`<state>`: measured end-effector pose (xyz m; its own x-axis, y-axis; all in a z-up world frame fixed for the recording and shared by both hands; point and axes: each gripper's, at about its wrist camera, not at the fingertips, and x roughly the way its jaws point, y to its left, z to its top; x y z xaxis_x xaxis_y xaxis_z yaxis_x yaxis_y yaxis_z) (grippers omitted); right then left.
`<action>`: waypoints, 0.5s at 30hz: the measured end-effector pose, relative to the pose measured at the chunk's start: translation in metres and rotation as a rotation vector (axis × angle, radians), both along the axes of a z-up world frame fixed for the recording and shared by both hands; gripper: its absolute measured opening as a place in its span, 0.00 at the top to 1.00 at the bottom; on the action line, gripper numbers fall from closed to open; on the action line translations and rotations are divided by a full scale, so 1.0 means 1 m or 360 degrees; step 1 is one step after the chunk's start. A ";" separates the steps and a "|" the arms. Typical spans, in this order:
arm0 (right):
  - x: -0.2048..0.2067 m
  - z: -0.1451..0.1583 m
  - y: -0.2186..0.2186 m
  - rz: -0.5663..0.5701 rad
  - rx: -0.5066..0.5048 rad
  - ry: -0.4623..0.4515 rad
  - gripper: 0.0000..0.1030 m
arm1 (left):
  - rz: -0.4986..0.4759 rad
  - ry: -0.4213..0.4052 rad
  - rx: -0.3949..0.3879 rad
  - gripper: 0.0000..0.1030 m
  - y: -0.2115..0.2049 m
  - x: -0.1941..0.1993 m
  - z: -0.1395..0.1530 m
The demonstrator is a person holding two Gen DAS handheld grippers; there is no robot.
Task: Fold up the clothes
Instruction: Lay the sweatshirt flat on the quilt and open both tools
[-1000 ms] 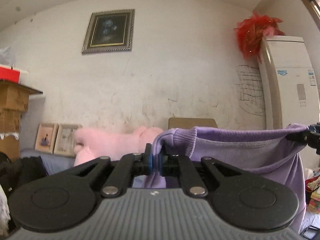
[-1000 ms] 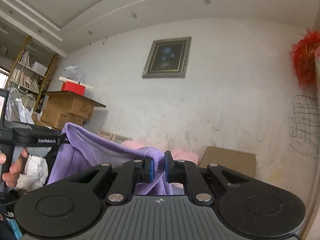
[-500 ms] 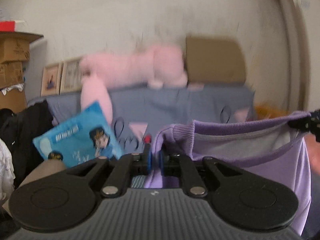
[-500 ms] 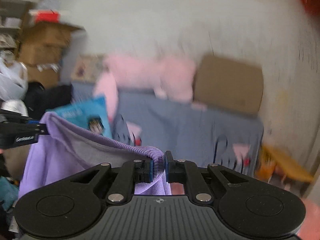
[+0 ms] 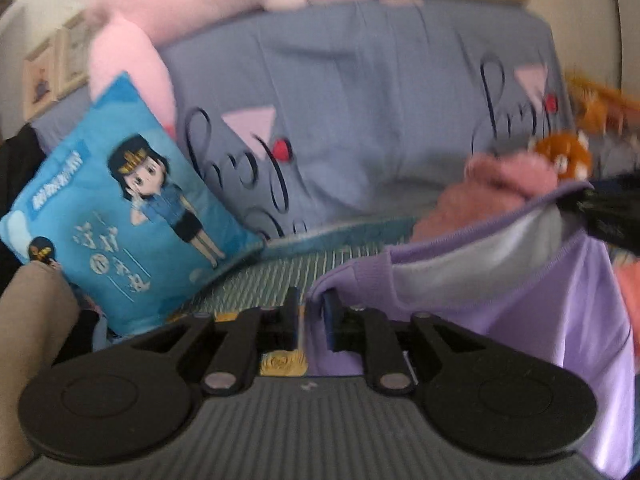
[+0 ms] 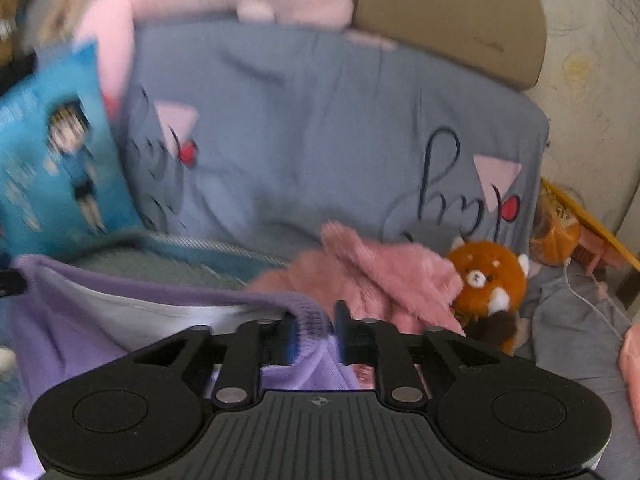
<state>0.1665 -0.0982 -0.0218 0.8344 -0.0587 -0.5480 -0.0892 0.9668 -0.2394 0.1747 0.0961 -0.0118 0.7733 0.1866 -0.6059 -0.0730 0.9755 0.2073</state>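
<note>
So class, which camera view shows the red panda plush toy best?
The right wrist view: the red panda plush sits whole, face visible, beside the pink fluffy garment. The left wrist view catches only a blurred orange patch of it.

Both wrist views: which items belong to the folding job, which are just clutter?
Job:
- purple sweater
- left hand-held gripper, jaws just opening, hem between them
- right hand-held gripper, jaws just opening, hem between them

Clutter:
- blue cartoon pillow
- pink fuzzy garment
- red panda plush
- grey-blue sofa cover
</note>
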 end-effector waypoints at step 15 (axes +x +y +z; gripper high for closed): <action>-0.124 -0.082 -0.096 -0.0034 0.0350 0.0221 0.43 | -0.0007 0.0207 -0.0079 0.35 0.040 -0.113 -0.091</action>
